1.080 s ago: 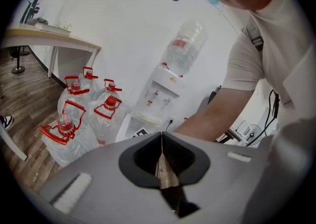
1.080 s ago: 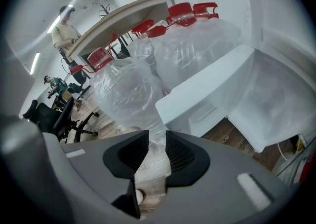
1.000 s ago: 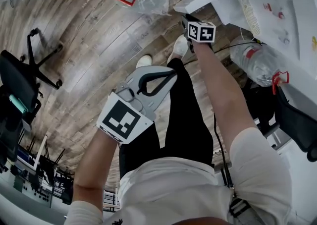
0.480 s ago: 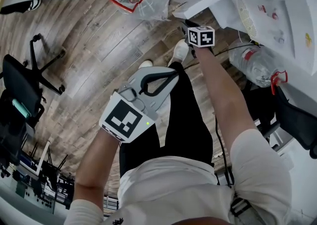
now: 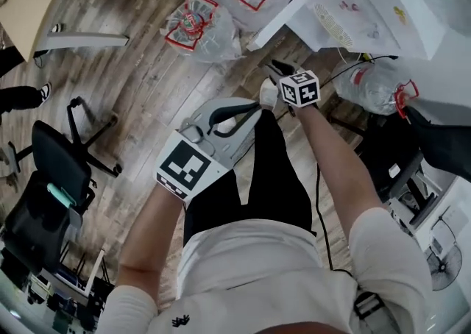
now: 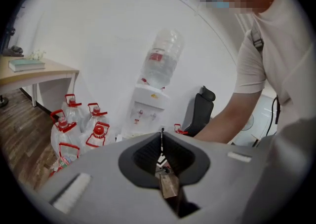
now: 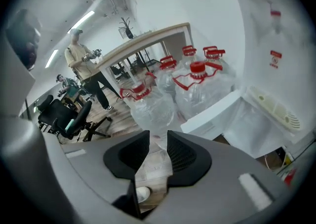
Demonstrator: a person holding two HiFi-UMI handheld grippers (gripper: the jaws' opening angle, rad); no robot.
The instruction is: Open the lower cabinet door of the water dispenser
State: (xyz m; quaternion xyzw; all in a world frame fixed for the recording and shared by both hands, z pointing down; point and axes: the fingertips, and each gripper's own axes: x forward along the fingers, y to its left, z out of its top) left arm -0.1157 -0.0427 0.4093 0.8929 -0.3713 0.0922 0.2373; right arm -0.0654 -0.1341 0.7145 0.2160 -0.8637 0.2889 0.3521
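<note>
Cabinet door (image 7: 217,114) at foot of water dispenser (image 6: 148,102) hangs swung open, just beside water jugs (image 7: 197,87). Right gripper (image 7: 158,141) near door, jaws parted, nothing between. Left gripper (image 6: 162,136) pressed together, empty. Opening step looks done; next move probably only pulling clear.

We log a white short-sleeved T-shirt (image 5: 250,266) with a small black logo (image 5: 179,320), black trousers (image 5: 276,185), white shoe (image 5: 267,93). Left gripper (image 6: 161,133) and right gripper (image 7: 158,138): grey shells, black ribbed jaws, each with a white cube (image 5: 190,168) of black square markers.
</note>
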